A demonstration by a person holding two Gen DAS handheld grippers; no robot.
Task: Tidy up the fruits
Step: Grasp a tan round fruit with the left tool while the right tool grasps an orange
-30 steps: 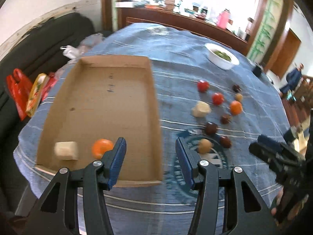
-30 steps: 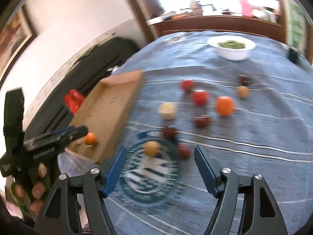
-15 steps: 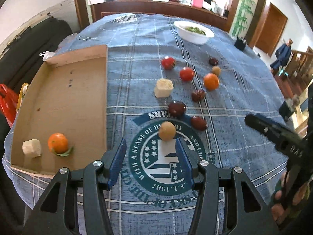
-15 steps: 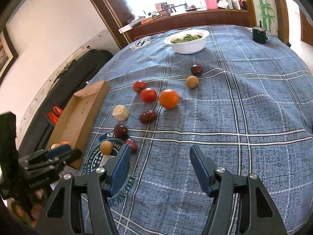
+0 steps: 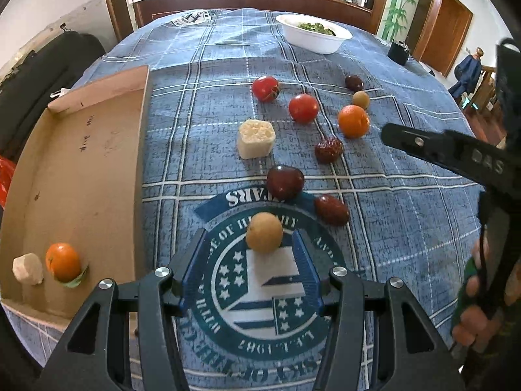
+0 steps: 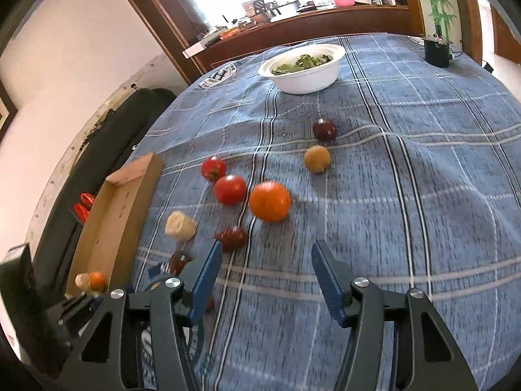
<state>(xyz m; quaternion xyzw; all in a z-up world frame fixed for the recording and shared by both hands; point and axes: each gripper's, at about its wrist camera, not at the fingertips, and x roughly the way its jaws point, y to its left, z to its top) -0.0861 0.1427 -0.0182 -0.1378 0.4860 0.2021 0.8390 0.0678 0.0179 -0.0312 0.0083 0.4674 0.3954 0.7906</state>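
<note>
Left wrist view: open jaws frame a tan fruit on the blue cloth

Left wrist view shows the left gripper [image 5: 250,244] low in the frame, its blue-padded jaws open, with the round tan fruit [image 5: 263,233] just beyond and between the tips, untouched by either pad. It sits on a round teal emblem [image 5: 260,296] printed on the blue checked tablecloth [image 5: 407,228]. Above it lie a dark red round fruit [image 5: 285,181] and an oval dark red date [image 5: 331,209]; further up the frame are a pale cream block with a crumbly top [image 5: 256,138], a wrinkled red date [image 5: 329,149], two red tomatoes [image 5: 303,108], a loose orange mandarin [image 5: 353,121], a small tan ball [image 5: 360,99] and a small dark fruit [image 5: 354,82]. At left the shallow brown cardboard tray [image 5: 81,163] holds an orange mandarin on a green leaf [image 5: 63,262] beside a pale cream chunk [image 5: 27,268] in its lower corner. A white bowl of green leaves [image 5: 314,34] stands at the top. At the right edge, a hand [image 5: 478,303] holds the other black tool.

In the right wrist view the right gripper [image 6: 267,260] has just been closing its jaws, yet they stand apart with only bare cloth between them; the loose mandarin lies above the gap and the wrinkled date just beside the left pad's tip
</note>
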